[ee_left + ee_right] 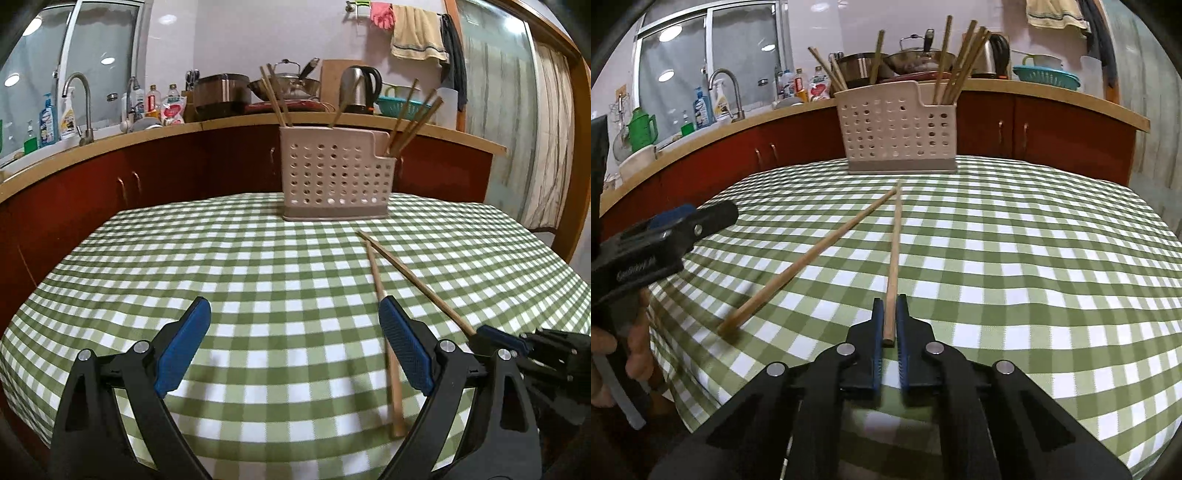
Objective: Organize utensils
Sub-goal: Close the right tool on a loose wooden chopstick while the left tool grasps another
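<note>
A perforated beige utensil holder (334, 173) (897, 129) stands at the far side of the green checked tablecloth (221, 258) (1034, 258), with several wooden chopsticks upright in it. Two more chopsticks lie on the cloth, their far tips crossing. My right gripper (890, 301) (491, 336) is shut on the near end of one chopstick (894, 251) (417, 284). My left gripper (293, 306) (698, 221) is open. The other chopstick (375, 273) (810, 258) lies between its fingers, close beside the right-hand finger (402, 347), with no pad pressing on it.
Behind the table runs a wooden counter (221, 123) over red cupboards, carrying a sink tap (79, 107), bottles, pots and a kettle (360, 88). A person's hand (613, 350) holds the left gripper's handle. The table's near edge drops off just below both grippers.
</note>
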Demonstrator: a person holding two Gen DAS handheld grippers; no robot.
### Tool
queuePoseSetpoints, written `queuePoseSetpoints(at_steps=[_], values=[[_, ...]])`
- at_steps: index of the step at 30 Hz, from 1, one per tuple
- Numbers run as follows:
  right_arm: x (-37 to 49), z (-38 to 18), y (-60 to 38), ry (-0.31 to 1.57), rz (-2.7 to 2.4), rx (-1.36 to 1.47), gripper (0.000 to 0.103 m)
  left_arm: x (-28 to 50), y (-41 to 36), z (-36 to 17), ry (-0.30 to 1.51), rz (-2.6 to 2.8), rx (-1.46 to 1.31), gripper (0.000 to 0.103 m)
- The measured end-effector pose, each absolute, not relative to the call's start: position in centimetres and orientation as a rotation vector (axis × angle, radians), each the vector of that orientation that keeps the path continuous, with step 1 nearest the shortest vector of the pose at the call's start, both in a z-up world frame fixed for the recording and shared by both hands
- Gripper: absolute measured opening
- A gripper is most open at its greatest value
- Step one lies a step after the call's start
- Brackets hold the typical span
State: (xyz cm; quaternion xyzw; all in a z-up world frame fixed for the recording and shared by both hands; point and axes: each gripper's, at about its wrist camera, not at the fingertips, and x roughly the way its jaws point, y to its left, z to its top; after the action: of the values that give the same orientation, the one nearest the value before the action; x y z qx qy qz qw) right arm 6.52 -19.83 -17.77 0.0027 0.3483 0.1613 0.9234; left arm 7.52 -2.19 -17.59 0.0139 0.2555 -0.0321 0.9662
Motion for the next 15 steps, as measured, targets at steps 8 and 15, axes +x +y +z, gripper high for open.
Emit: queuePoseSetpoints(at_steps=[8, 15], values=[[6.1, -17.6, -22.0, 0.695, 0.265, 0.034, 0.007, 7.2, -5.1, -19.5, 0.572, -0.144, 0.086, 0.075], [6.1, -17.5, -22.5, 0.688, 0.264, 0.041, 0.007, 7.6, -6.1, -21.5, 0.655, -0.201, 0.102, 0.04]])
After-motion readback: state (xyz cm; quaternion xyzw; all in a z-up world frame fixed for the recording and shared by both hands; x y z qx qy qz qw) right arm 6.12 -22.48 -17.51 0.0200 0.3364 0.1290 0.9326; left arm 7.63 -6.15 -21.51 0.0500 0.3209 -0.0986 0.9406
